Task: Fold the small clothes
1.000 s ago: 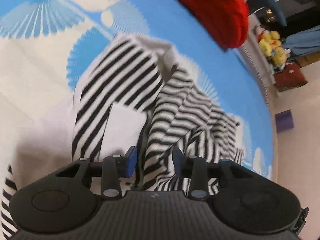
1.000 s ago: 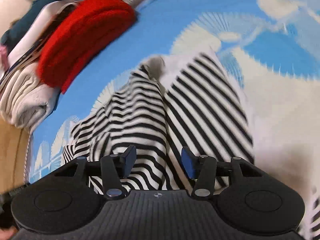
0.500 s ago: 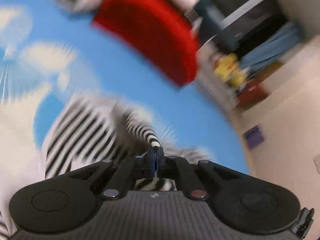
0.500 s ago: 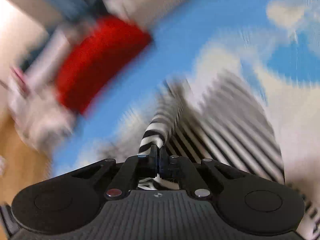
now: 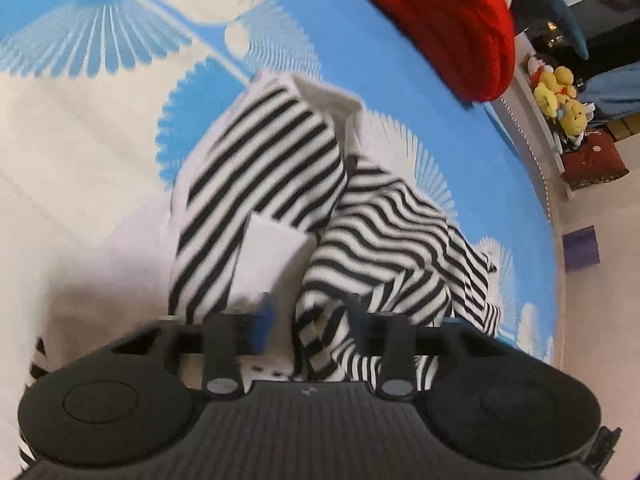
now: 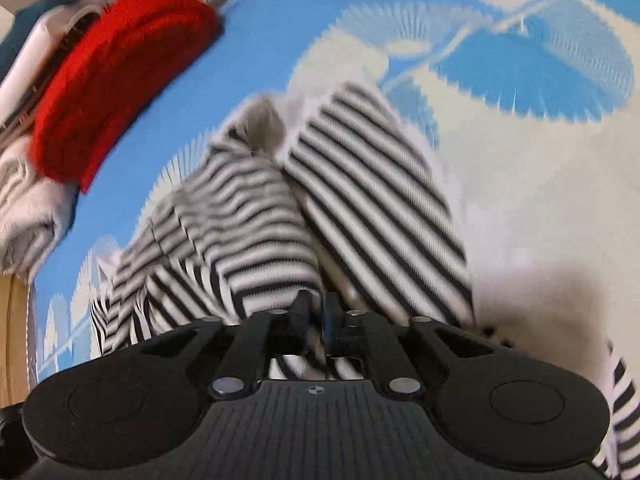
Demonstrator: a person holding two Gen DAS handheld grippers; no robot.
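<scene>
Blue-and-cream patterned bedspread (image 5: 100, 152) carries everything. Your striped garment (image 5: 264, 168) lies crumpled near the middle of it, one half flat with straight stripes, the other bunched in wavy folds. Your left gripper (image 5: 310, 322) is released, fingers spread on either side of a fold, the cloth between them not pinched. Your right gripper (image 6: 316, 312) is clenched on the garment's near edge. Toward the far edge sits a red knit (image 6: 116, 72) on a stack of folded pale clothes (image 6: 28, 216).
</scene>
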